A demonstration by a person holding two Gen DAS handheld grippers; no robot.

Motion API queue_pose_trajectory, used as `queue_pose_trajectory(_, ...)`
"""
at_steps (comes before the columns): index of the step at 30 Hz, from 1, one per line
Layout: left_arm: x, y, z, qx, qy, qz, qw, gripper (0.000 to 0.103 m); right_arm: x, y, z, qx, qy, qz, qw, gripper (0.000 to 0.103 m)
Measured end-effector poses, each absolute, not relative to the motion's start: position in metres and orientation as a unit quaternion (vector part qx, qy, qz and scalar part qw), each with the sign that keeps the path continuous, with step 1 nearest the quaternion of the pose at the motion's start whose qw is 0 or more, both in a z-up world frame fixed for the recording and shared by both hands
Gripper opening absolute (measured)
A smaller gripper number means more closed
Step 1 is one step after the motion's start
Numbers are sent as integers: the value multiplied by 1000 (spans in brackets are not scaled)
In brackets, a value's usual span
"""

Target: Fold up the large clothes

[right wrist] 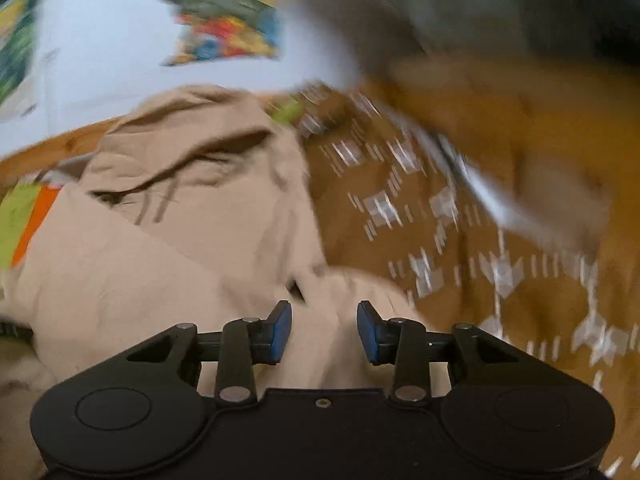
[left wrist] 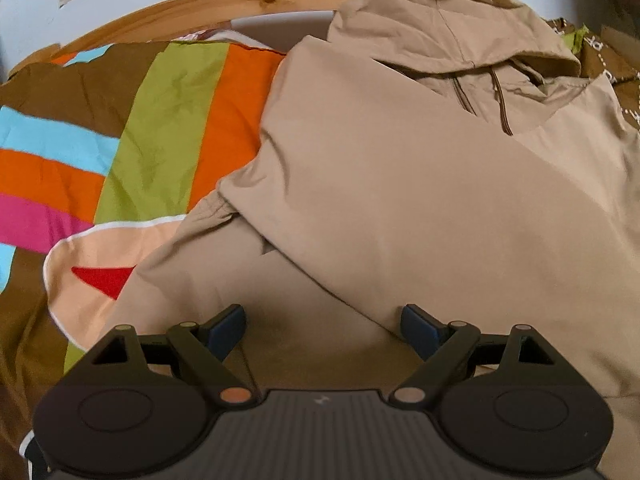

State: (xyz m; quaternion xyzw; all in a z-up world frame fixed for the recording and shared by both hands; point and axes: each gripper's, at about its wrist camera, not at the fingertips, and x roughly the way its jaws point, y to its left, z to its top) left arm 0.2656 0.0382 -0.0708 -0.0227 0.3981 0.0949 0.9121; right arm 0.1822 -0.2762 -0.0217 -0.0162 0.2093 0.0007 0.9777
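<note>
My left gripper (left wrist: 323, 330) hangs wide open, empty, above the beige hooded jacket (left wrist: 400, 200), whose left sleeve lies folded across its chest, I judge as a first fold. My right gripper (right wrist: 324, 330), jaws parted and gripping nothing, hovers over bunched fabric (right wrist: 352, 300), blurred. The jacket lies on the striped multicoloured bedspread (left wrist: 160, 120); beyond, a pine headboard (left wrist: 240, 4).

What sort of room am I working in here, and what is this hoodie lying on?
Most likely a bedroom. The beige hoodie lies on a bed: a colourful patchwork bedspread covers the surface, a curved pine bed frame runs behind it, and bright pictures hang on the white wall.
</note>
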Motion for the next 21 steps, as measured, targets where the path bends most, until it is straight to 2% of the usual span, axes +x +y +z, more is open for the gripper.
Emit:
queue_pose_trajectory(1,263,40,-69,-27,399,97,912,88,184,-268,-24,-43,211,9,976,46)
queue_pose_trajectory(3,261,44,-66,-34,401,101,910,88,197,-257,-43,-80,259,22,962,50)
queue_pose_trajectory(5,257,49,-57,-48,404,105,907,88,203,-266,-55,-38,298,31,953,48)
queue_pose_trajectory(8,251,56,-30,-66,408,87,906,89,196,-279,-37,17,279,41,959,49)
queue_pose_trajectory(9,249,58,-16,-64,410,75,907,89,192,-282,-27,25,259,50,964,56)
queue_pose_trajectory(10,249,60,-1,-59,413,66,906,89,188,-285,-16,34,241,64,968,69)
queue_pose_trajectory(12,246,64,32,-48,414,53,908,95,179,-289,0,48,216,94,971,82)
queue_pose_trajectory(13,247,65,48,-41,411,45,909,101,181,-288,8,50,210,105,971,84)
queue_pose_trajectory(16,255,67,88,-8,403,25,915,102,193,-286,35,30,203,141,968,92)
queue_pose_trajectory(18,268,66,94,-1,398,13,917,102,218,-280,59,2,200,172,965,97)
queue_pose_trajectory(21,294,72,80,-39,384,-6,922,102,279,-260,91,-72,206,220,951,98)
